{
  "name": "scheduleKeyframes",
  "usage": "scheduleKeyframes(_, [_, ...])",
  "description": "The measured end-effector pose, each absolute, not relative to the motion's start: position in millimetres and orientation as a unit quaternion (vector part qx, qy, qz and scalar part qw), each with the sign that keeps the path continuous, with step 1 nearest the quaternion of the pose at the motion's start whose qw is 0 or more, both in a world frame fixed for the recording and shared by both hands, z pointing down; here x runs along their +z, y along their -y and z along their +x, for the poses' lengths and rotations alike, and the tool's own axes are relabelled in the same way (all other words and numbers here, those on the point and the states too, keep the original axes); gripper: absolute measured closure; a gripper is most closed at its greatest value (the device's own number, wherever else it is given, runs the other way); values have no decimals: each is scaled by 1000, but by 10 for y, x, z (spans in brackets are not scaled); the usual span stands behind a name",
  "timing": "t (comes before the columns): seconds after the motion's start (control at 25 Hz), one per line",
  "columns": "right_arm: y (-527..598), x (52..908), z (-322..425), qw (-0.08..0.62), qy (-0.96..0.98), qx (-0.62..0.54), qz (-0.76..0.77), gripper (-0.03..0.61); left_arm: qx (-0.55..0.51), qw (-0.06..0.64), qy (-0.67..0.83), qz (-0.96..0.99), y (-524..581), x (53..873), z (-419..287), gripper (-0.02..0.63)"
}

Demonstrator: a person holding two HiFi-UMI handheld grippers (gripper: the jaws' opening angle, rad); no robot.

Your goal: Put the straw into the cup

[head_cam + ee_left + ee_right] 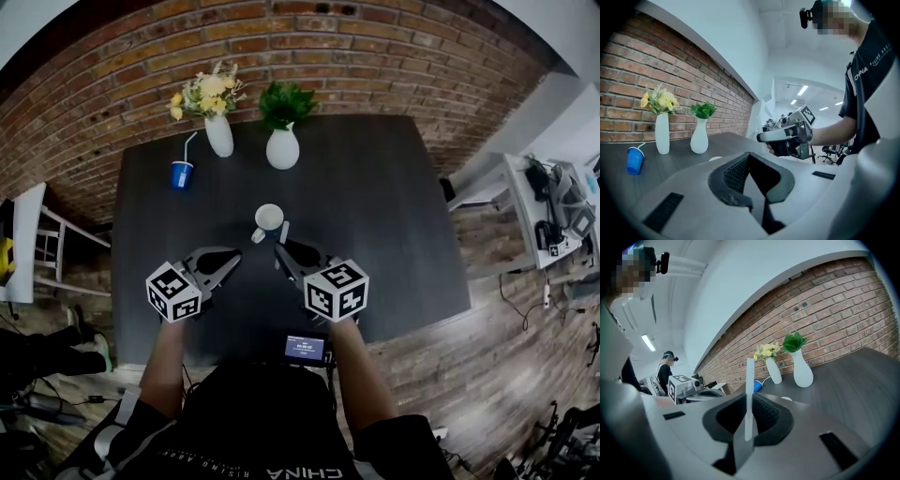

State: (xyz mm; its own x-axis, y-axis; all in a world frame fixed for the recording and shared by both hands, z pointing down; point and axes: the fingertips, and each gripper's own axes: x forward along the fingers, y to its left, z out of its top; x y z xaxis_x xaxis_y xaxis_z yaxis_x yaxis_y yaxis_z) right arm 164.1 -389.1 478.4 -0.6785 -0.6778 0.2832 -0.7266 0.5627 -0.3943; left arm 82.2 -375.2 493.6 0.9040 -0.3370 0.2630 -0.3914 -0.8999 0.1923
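Overhead, the head view alone lays out the whole dark matte table [375, 206]. It shows the white cup [269, 218] from above, round mouth open, near the table's middle. The gripper views give only a sliver of its rim.

The right gripper [279, 248] points at the cup from just below it in the picture, and the tip of the straw [283, 228] lies just beside the cup, outside it. Only the right gripper view shows the grip itself. There the right gripper's [750, 399] ribbed black pads are closed on the thin, flat white straw [749, 394], which stands upright between them.

The left gripper [234, 255] lies alongside, near the cup. In its own view the left gripper's [749, 157] jaws meet at the tips with nothing between them. That view also shows the right gripper from the side.

At the table's far edge, against a red brick wall [281, 47], stand two smooth white vases. One vase [219, 136] holds yellow and white flowers, and the other [283, 148] holds green leaves. A small blue cup [182, 174] holds a bent straw of its own.
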Motion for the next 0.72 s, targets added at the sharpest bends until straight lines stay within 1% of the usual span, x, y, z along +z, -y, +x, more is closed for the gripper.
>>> scheduleKeyframes(0.28, [4228,4829,1699,54,879,237,410,534,144,102,194,965,4017,5003,937,611])
scheduleKeyframes(0.72, [4877,5196,1718,44,872,247,420,534,137,135,212,958,4370,5297,1088,611])
